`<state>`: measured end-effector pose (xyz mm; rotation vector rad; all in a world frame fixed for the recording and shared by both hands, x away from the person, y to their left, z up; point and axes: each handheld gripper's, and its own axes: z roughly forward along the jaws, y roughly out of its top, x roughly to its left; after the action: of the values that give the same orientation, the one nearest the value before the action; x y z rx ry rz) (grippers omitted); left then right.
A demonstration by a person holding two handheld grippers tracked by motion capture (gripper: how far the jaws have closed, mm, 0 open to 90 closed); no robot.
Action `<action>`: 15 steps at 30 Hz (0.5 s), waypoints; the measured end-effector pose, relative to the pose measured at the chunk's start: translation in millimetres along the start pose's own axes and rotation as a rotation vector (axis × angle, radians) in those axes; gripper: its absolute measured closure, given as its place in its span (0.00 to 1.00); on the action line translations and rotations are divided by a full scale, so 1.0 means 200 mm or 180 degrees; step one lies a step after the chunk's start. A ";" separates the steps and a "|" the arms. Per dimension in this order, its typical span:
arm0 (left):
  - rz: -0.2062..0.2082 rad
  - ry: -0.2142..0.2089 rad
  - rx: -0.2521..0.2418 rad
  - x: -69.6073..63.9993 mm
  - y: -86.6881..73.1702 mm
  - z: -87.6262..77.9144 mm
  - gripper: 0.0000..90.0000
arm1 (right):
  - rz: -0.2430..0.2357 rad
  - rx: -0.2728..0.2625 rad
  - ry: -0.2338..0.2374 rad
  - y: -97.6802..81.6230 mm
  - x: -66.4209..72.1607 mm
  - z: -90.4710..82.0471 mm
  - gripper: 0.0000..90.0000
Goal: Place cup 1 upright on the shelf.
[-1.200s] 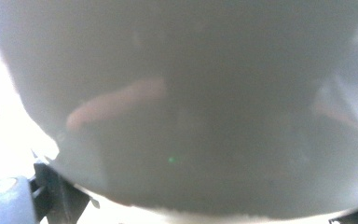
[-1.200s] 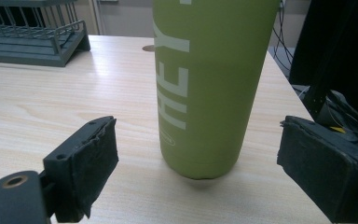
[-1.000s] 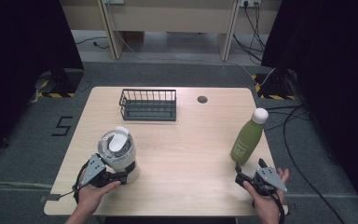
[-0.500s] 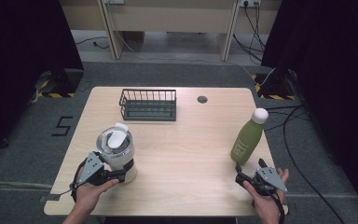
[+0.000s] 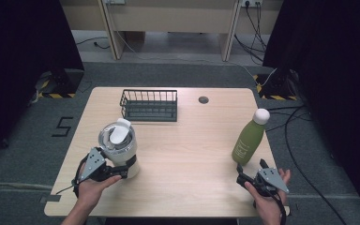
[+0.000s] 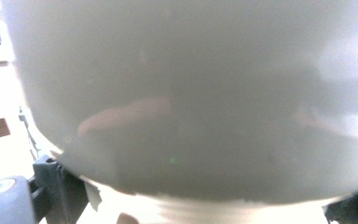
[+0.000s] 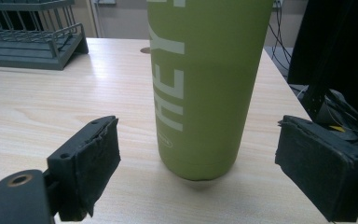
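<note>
From above, we are seeing the left gripper (image 5: 115, 172) clamping the white jug (image 5: 118, 145) near the table's (image 5: 192, 159) front left. The right gripper view is revealing pads (image 7: 91, 165) closing, not touching the upright green bottle (image 7: 205, 88) between them; right gripper (image 5: 244, 174).

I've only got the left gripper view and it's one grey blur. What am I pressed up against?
Observer: A white lidded jug. The left hand-held gripper is at its base, with a jaw on either side.
Operator: Where is it on the table?
Observer: It stands upright near the front left of the table.
Operator: Is there anything behind it?
Observer: A dark wire basket sits toward the far edge, apart from the jug.
</note>
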<state>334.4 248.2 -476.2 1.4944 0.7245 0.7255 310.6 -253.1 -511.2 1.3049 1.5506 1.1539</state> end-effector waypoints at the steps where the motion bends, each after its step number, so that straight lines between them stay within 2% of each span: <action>1: 0.0013 0.0003 -0.0017 0.00 0.01 0.01 0.10 | 0.0010 0.0002 -0.0004 0.00 0.00 0.00 0.15; 10: 0.0069 0.0024 -0.0098 0.01 0.07 0.05 0.10 | 0.0020 -0.0004 -0.0006 0.00 0.00 0.00 0.15; 15: 0.0053 0.0042 -0.0136 0.03 0.09 0.08 0.10 | 0.0035 -0.0006 -0.0010 0.00 0.00 0.00 0.15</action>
<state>349.9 242.5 -458.7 1.4595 0.7031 0.7598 310.3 -253.1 -510.6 1.3149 1.5415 1.1595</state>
